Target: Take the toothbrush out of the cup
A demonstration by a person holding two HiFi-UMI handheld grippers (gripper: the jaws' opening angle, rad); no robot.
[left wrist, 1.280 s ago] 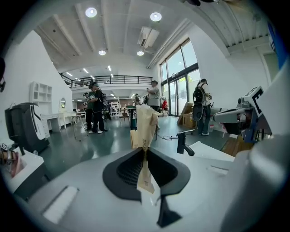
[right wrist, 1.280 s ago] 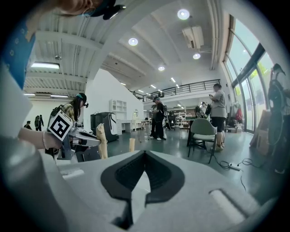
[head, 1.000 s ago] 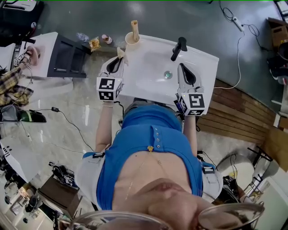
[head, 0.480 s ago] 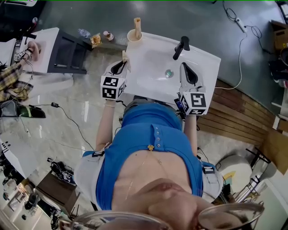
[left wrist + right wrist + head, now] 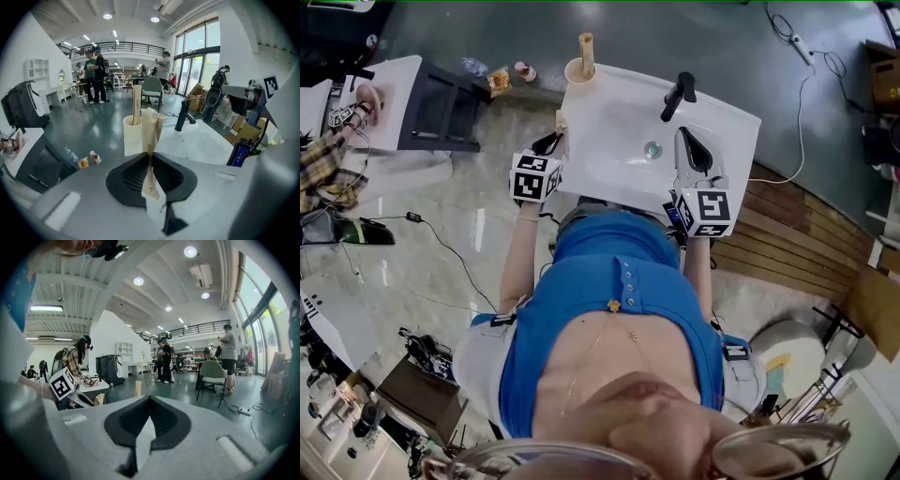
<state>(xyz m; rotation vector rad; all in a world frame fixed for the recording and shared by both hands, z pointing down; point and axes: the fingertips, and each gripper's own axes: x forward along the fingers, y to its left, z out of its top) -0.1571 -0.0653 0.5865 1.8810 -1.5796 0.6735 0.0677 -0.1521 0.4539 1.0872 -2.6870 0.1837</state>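
Open hall, grey-green floor, glass wall on one side, people standing far back. A person in a blue top stands at a white sink with a gripper in each hand.

- Left gripper: at the sink's left edge. Jaws pinched on a paper-wrapped toothbrush, which stands upright, its top well above the jaws and its lower end poking out below them. In the head view the toothbrush is fully clear of the cup.
- Cup: pale, on the sink's far left corner, apart from the left gripper. Another brush stands in it, leaning on the rim. In the left gripper view the cup sits just behind the held toothbrush.
- Right gripper: over the sink's right side, just right of the drain. Its own view shows the jaws pressed together, nothing between them.
- Black faucet at the sink's far edge, between cup and right gripper.
- Small bottles on the floor left of the cup.
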